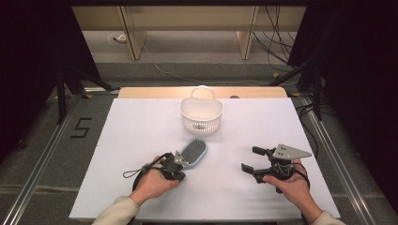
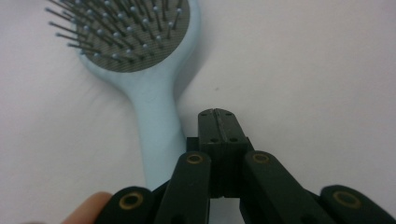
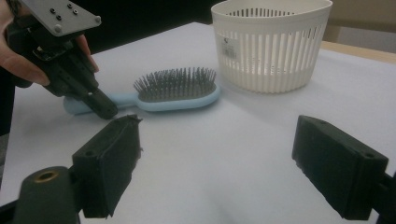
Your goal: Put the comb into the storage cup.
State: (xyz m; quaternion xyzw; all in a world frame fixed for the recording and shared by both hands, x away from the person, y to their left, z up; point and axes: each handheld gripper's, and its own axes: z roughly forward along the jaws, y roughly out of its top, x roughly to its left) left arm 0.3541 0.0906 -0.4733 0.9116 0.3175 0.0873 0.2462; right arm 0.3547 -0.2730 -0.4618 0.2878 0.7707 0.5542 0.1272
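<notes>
So we've got the pale blue plastic paddle hairbrush (image 1: 192, 153) lying bristles-up mid surface (image 1: 141, 136), head pointing at the white slotted plastic basket (image 1: 202, 116) behind it, prob where it's headed. Left claw (image 2: 218, 122) is pinched fully together w/ nothing in it, tip just beside the handle, not gripping, looks more like a nudge/line-up. Right claw (image 3: 215, 163) sits wide apart & empty, well off to the side, waiting

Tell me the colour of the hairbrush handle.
Pale blue; the hairbrush handle shows best in the left gripper view.
</notes>
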